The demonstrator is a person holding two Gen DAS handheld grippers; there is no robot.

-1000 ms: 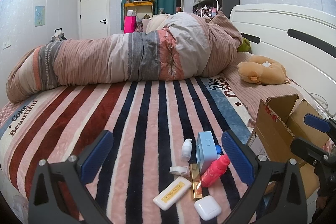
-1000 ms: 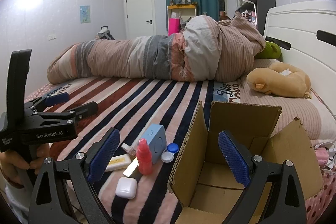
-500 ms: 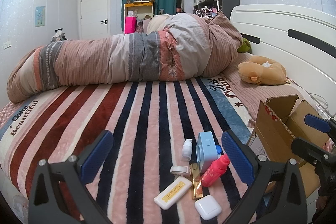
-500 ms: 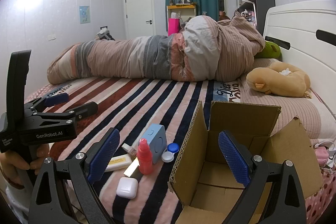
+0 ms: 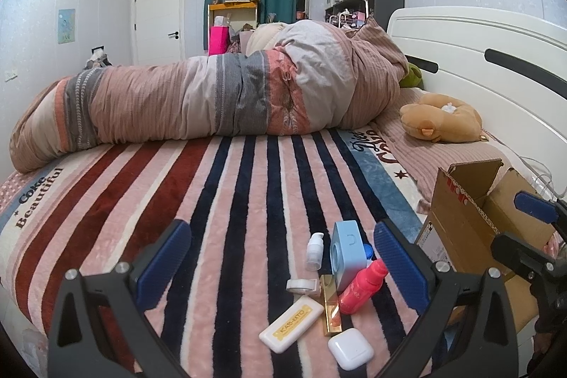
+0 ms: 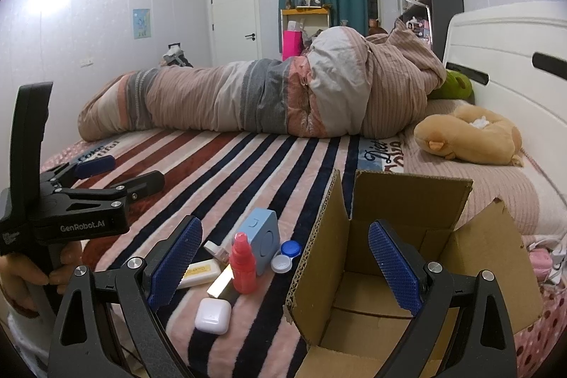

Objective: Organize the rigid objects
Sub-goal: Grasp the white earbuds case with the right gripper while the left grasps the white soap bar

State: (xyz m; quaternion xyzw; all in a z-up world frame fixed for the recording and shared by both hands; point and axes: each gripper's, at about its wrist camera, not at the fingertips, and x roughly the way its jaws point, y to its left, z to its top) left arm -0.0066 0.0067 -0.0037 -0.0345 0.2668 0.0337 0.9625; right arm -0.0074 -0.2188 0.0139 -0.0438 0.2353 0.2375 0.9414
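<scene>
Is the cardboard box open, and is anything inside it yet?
Open and empty, as far as shows. The cardboard box has its flaps up, and only bare cardboard floor is visible inside.

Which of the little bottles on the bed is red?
The red spray bottle beside the light blue square box. The other small pump bottle is white.

Open striped bed (image 5: 149,201) ahead of the left claw (image 5: 283,257), small items bunched beside the cardboard box (image 6: 407,257) – its raised flaps wall off the right, box interior unobstructed from above, rolled duvet (image 5: 212,98) blocking the far side
</scene>
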